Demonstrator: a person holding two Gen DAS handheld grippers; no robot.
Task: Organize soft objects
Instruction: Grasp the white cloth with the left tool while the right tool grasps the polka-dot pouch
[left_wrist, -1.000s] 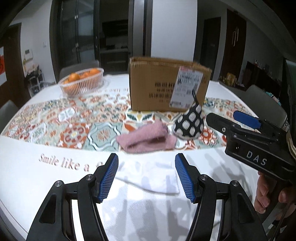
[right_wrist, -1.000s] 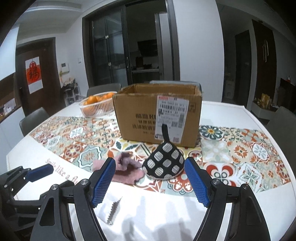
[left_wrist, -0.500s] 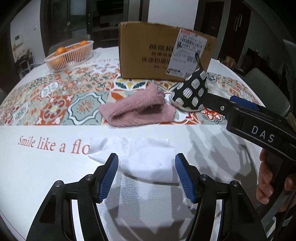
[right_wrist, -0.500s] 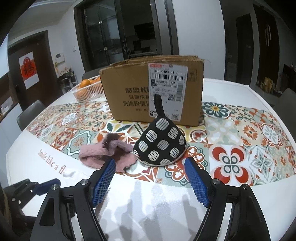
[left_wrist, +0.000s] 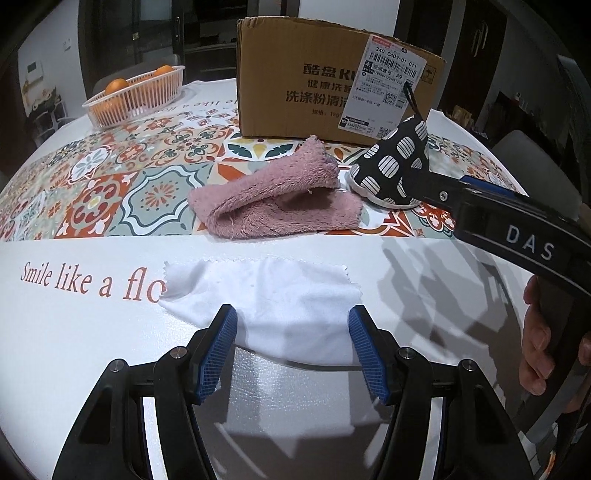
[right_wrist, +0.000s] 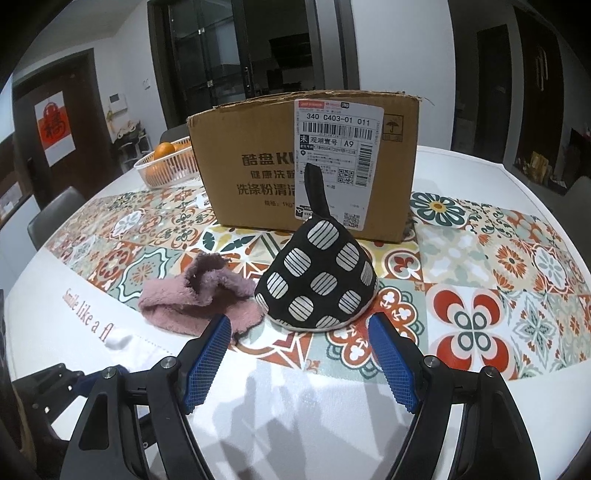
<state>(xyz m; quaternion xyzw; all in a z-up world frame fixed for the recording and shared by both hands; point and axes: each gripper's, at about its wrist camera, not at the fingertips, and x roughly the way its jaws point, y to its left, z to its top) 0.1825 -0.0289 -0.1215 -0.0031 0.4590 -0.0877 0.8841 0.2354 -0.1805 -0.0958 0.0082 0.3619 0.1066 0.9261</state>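
Cloths lie in a loose row on the tabletop (left_wrist: 55, 350), each within reach of one hand, which seems to be why the two tools aim at separate pieces. The left tongs (left_wrist: 291, 349) stand apart with nothing clamped, tipped downward so their blue pads straddle the near edge of the white cloth (left_wrist: 266, 295), flat on the plain white part of the tabletop. The right tongs (right_wrist: 299, 363) are also apart and empty, lined up on the black spotted pot holder (right_wrist: 317, 284), which stands like a cone with its loop upward. A pink fuzzy towel (left_wrist: 277, 199) lies crumpled between the two, touching the pot holder. Behind them the cardboard box (right_wrist: 295, 166) stands open-topped, probably the place meant for all three.
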